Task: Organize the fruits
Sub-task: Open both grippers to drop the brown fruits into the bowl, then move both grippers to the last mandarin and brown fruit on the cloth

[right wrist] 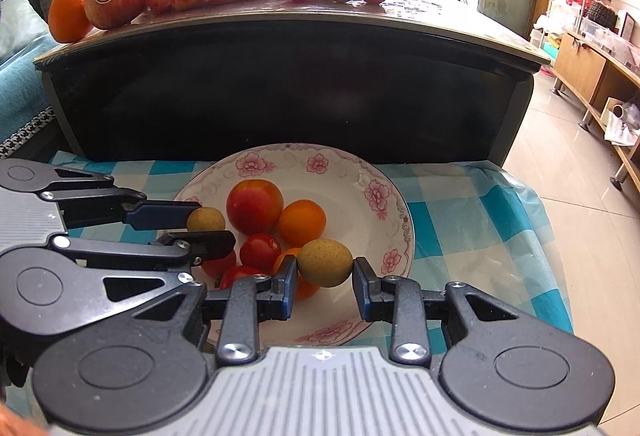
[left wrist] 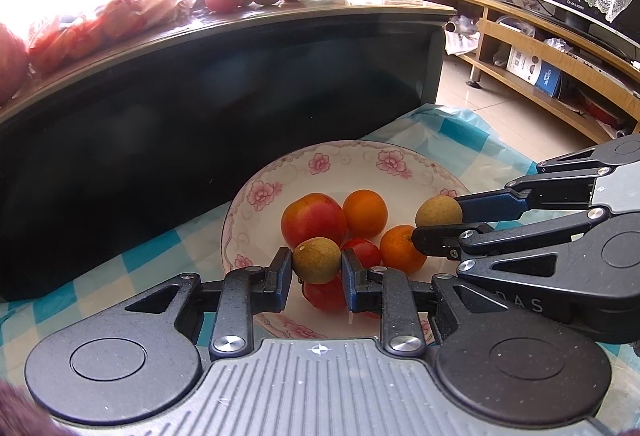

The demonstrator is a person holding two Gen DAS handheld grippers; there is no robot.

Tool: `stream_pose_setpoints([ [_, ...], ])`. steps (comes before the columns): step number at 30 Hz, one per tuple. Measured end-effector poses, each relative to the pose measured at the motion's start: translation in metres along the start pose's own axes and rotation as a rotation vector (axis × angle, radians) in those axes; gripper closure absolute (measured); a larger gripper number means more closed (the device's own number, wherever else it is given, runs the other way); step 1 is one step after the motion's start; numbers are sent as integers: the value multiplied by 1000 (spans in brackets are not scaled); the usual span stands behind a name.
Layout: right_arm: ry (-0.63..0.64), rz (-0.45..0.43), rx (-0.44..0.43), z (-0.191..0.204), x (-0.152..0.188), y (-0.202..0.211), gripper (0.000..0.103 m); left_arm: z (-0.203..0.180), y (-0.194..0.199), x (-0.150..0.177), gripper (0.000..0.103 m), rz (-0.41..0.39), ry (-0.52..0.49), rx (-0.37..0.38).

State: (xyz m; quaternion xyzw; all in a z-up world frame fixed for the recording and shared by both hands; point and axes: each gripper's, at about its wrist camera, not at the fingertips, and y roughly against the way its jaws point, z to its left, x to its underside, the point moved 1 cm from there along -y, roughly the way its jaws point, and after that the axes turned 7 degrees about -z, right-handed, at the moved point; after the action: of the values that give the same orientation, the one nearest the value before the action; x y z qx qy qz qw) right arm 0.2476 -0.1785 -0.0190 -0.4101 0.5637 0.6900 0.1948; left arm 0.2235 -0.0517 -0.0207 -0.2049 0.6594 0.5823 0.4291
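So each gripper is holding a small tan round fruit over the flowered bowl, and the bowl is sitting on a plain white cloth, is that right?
Not quite. The cloth under the flowered bowl is blue and white checked, not plain white; the right wrist view shows it clearly. The rest holds: the left gripper and right gripper each hold a small tan round fruit over that bowl.

The far left of the dark coffee table's glossy top [left wrist: 120, 32] is washed out by window glare in the left wrist view, so the red-printed plastic bag of fruit [left wrist: 100, 16] there is blurred. In the flowered white porcelain bowl [right wrist: 360, 172], small red tomatoes [right wrist: 240, 274] lie partly hidden behind the left gripper [right wrist: 208, 232] and the right gripper [right wrist: 325, 278]. One small orange [right wrist: 306, 286] shows only slivers behind the right gripper's brownish-green round fruit [right wrist: 325, 262]. A large orange [right wrist: 68, 12] at the tabletop's left corner is partly covered by its neighbour.
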Motion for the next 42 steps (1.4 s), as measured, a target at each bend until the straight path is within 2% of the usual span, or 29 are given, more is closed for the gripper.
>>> stream_pose_setpoints([
  [16, 8, -19, 16, 3, -3, 5, 68, 3, 5, -1, 61, -12, 10, -12],
  [26, 27, -27, 69, 14, -9, 32, 68, 5, 23, 3, 59, -15, 9, -8],
  [32, 23, 2, 110, 22, -6, 52, 66, -2, 39, 15, 57, 2, -10, 16],
  [42, 4, 69, 118, 41, 12, 77, 60, -11, 53, 38, 55, 42, -25, 44],
])
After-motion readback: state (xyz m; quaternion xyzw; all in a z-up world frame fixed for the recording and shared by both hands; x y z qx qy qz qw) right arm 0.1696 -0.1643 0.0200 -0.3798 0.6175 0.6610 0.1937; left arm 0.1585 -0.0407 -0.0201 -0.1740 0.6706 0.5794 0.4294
